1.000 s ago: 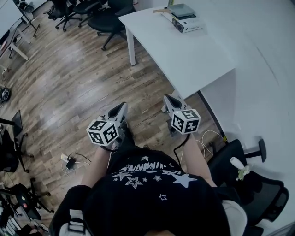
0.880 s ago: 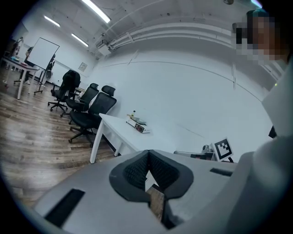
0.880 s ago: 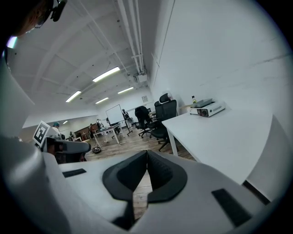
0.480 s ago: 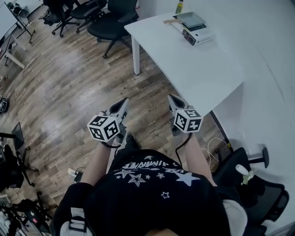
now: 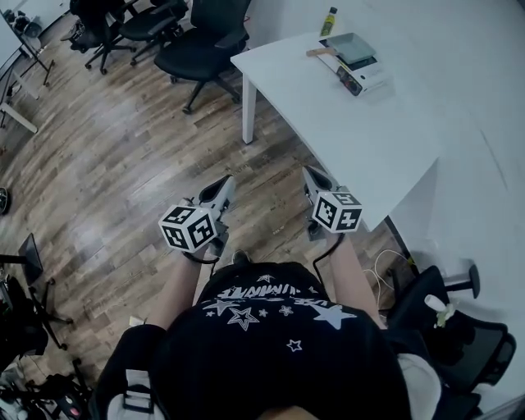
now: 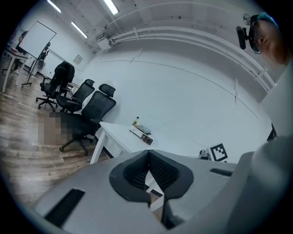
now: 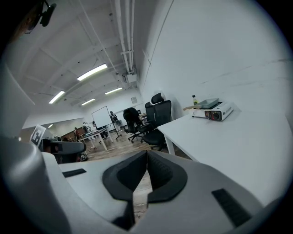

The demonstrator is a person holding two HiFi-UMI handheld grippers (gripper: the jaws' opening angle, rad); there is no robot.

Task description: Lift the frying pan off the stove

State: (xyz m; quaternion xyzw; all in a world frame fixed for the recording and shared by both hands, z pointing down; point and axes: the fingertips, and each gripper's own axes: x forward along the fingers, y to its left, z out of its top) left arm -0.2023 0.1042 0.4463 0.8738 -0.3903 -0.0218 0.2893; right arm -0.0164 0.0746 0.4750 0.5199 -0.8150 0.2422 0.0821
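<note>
A grey frying pan (image 5: 349,47) with a wooden handle (image 5: 318,52) sits on a white portable stove (image 5: 365,75) at the far end of the white table (image 5: 361,139). The stove (image 7: 213,111) and pan (image 7: 207,102) also show in the right gripper view, far off. In the left gripper view the stove (image 6: 143,135) is small and distant. My left gripper (image 5: 223,184) and right gripper (image 5: 313,173) are both shut and empty, held over the wooden floor short of the table's near corner.
A small bottle (image 5: 328,20) stands behind the stove. Several black office chairs (image 5: 201,43) stand left of the table. Another black chair (image 5: 447,328) is at my right side, and cables (image 5: 379,275) lie on the floor under the table edge.
The table, stove and pan have slid down and closer in the head view as I move toward them. Both grippers stay shut and side by side.
</note>
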